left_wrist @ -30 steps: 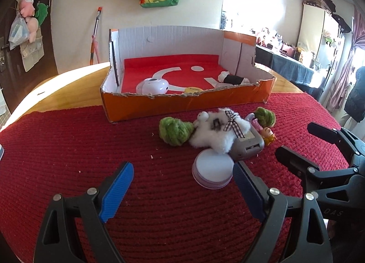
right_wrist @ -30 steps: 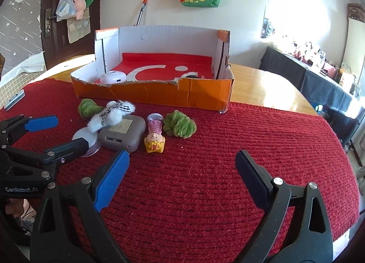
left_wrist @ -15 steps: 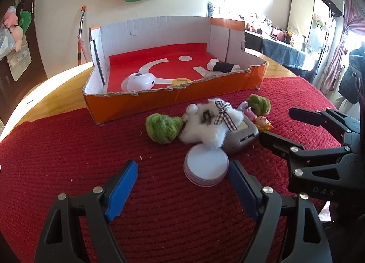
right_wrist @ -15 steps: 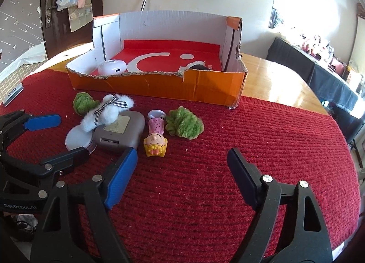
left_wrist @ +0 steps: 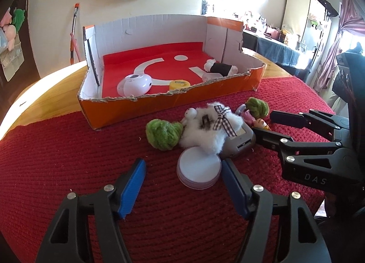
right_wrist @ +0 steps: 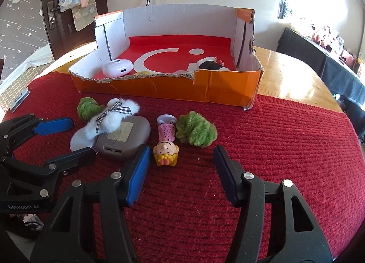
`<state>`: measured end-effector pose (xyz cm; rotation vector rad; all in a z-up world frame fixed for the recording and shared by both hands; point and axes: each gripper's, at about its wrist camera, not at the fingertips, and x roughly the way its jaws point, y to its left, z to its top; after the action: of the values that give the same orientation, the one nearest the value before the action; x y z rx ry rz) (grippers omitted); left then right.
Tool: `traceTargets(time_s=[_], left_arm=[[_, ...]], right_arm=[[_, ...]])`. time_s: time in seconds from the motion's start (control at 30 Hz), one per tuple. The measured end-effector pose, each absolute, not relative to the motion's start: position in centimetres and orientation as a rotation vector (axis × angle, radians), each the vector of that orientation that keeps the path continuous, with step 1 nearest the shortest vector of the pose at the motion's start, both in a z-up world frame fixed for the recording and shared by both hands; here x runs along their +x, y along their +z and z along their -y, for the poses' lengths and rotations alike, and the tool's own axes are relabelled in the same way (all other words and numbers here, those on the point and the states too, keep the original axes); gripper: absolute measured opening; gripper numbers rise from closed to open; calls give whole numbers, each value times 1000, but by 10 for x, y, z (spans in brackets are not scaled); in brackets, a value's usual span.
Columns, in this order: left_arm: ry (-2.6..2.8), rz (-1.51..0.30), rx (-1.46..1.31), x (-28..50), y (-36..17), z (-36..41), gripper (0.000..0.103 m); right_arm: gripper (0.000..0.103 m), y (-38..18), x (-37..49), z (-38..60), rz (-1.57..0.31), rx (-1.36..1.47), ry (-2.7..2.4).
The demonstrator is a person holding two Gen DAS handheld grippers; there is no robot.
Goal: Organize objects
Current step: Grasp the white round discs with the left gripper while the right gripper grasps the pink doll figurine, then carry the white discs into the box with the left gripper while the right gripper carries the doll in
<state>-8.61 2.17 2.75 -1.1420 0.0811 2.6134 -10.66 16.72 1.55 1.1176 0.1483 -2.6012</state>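
Red knitted mat point(right_wrist: 273, 149) over a wooden table; orange cardboard box point(right_wrist: 216, 89) at the far edge already holds a few items. Step in hand: approach. Left gripper point(left_wrist: 182, 185) has just been closing, empty, white round lid point(left_wrist: 198, 169) just ahead between its tips. Right gripper point(right_wrist: 182, 165) likewise closing, unclenched, nothing gripped — small doll figurine point(right_wrist: 166, 142) lies just ahead. Next, likely: advance, straddle each item, then clamp.
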Motion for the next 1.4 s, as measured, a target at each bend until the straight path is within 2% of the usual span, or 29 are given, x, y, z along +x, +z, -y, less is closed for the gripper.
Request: traceTargets(time_s=[0.2,0.37,0.4,0.47,0.5,0.8,1.13,1.4], left_arm=[[2596,-88,-1142,-90,28,-23,70],[2579,-75,-1138,-93,28,-23,64],[2572,-70,-1135,-93,28,-24,62],[2544,-46,-1121,-93,28,-24,43],[2526,-34,-1113,-93,28,-25,43],[2565,1,-1043,-87,36,-23,42],[2621,13,-933,-76,59,-19,42],[2646,3,-874,-70,69,-20,42]], right_arm=[[54,16,-115,-163,-161,1144,-2584],[51,15,-119,-161,-168,1156,-2580],[48,15,-119,-160,-170,1155,-2580],[36,15,-119,-158,-175,1152,-2564],[23,15,-119,-157,-182,1146,-2561],[22,23,-108,-165,-87,1069,-2554],[22,57,-93,-175,-55,930,-2598],[22,62,-88,-175,-52,921,-2598]])
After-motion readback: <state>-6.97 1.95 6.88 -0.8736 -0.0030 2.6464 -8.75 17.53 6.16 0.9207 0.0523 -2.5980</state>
